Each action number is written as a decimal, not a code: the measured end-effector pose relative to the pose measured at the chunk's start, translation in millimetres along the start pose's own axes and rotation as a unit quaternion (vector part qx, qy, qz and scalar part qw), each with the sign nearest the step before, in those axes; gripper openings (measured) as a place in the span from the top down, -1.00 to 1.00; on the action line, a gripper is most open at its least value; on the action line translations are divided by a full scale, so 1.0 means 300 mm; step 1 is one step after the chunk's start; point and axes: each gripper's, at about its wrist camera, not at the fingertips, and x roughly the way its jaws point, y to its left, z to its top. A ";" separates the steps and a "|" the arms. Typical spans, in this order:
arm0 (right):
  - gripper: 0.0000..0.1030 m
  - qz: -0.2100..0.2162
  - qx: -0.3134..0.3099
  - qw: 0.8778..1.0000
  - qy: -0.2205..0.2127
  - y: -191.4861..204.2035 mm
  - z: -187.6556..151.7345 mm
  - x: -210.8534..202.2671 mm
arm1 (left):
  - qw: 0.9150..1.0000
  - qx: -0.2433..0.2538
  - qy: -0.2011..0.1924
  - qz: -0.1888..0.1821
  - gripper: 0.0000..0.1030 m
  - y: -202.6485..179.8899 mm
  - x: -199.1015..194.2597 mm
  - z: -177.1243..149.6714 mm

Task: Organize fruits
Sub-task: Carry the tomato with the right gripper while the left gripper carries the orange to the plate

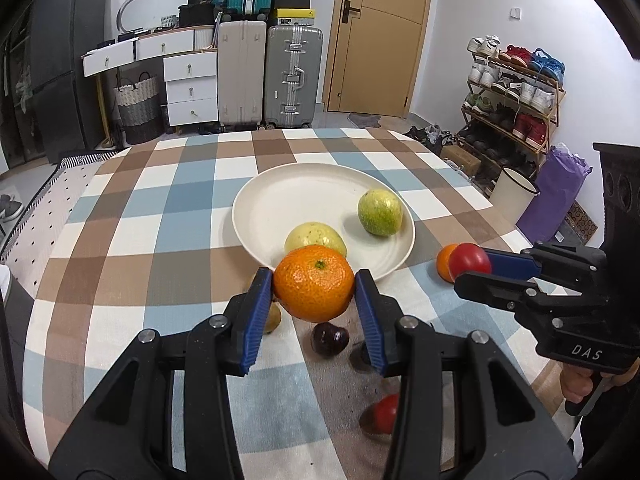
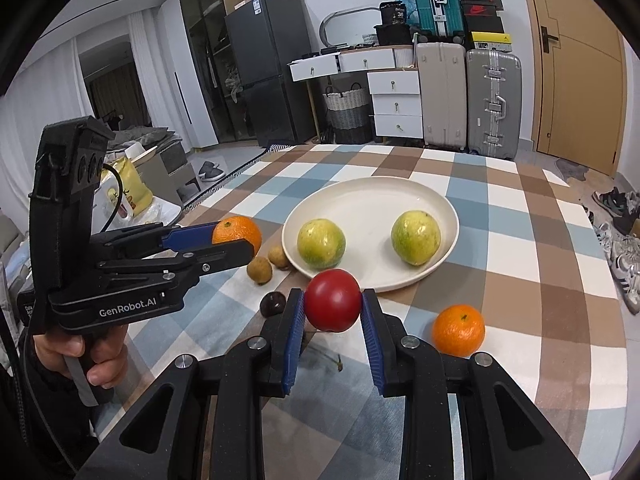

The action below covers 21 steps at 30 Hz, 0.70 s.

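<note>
Orange fruit: one orange [image 1: 314, 288] is clamped between the blue pads of the left tool [image 1: 315, 294], clear of the desk [image 1: 120, 240]. A red tomato [image 2: 334, 300] is clamped in the right tool [image 2: 333, 312], also raised. Just beyond both tools sits a white plate [image 2: 360, 196] holding two green-yellow fruits [image 2: 321, 243] [image 2: 416, 237]. A second orange [image 2: 459, 330] lies on the desk right of the right tool. Two small brown fruits [image 2: 260, 270] and a dark one [image 2: 273, 304] lie between the tools.
</note>
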 end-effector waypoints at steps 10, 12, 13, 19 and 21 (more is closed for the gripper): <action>0.44 -0.011 0.003 1.000 -0.014 -0.038 0.054 0.012 | 1.000 0.014 -0.005 -0.002 0.24 -0.017 0.060 0.074; 0.44 -0.008 0.004 1.000 -0.014 -0.043 0.064 0.022 | 1.000 0.015 -0.003 0.000 0.24 -0.018 0.076 0.082; 0.44 -0.008 0.003 1.000 -0.014 -0.044 0.067 0.026 | 1.000 0.016 -0.002 0.000 0.24 -0.018 0.086 0.085; 0.44 -0.006 -0.002 1.000 -0.010 -0.046 0.081 0.069 | 1.000 0.012 0.012 -0.004 0.24 -0.008 0.136 0.076; 0.44 -0.007 -0.001 1.000 -0.008 -0.051 0.084 0.086 | 1.000 0.010 0.018 -0.005 0.24 -0.002 0.155 0.072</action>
